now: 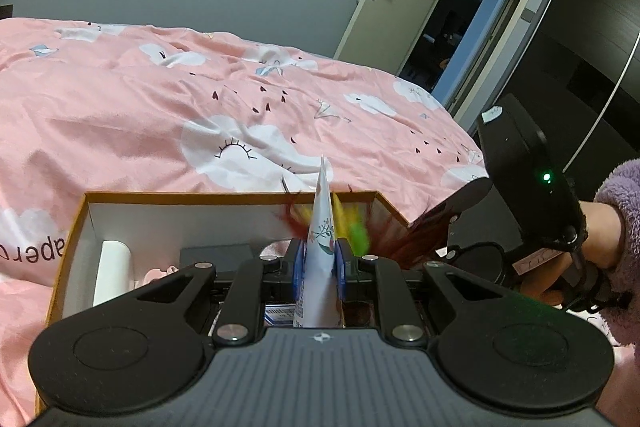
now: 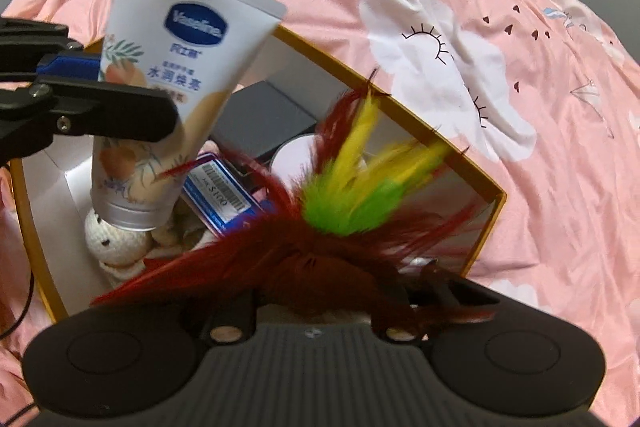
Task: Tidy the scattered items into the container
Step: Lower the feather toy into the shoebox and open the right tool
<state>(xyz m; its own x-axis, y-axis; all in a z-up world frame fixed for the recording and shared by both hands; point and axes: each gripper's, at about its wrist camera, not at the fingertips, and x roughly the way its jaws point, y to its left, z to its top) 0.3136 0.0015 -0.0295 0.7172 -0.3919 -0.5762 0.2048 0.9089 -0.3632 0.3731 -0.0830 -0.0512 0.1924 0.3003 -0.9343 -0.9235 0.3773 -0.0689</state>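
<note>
The left gripper point(image 1: 319, 267) is clamping a white lotion tube point(image 1: 320, 251) between its blue pads, the tube standing nearly upright with its crimped end up; the right wrist view shows its silver cap point(image 2: 128, 217) pointing down into the box point(image 2: 316, 47). The right gripper's fingertips are hiding under a feather shuttlecock point(image 2: 320, 227), so whether its jaws are apart or pressing on the feathers cannot be told. The shuttlecock, dark red with yellow and green plumes, is sitting directly ahead of the right gripper point(image 1: 520, 187), over the box's near right corner. Inside the box, a cream crochet toy point(image 2: 116, 239) is lying just below the tube's cap, beside a barcoded packet point(image 2: 224, 193), with a dark case point(image 2: 264, 119) farther back. The box is resting on a pink bedspread point(image 2: 500, 187). A hand in a purple fleece sleeve point(image 1: 624, 211) is holding the right gripper.
</note>
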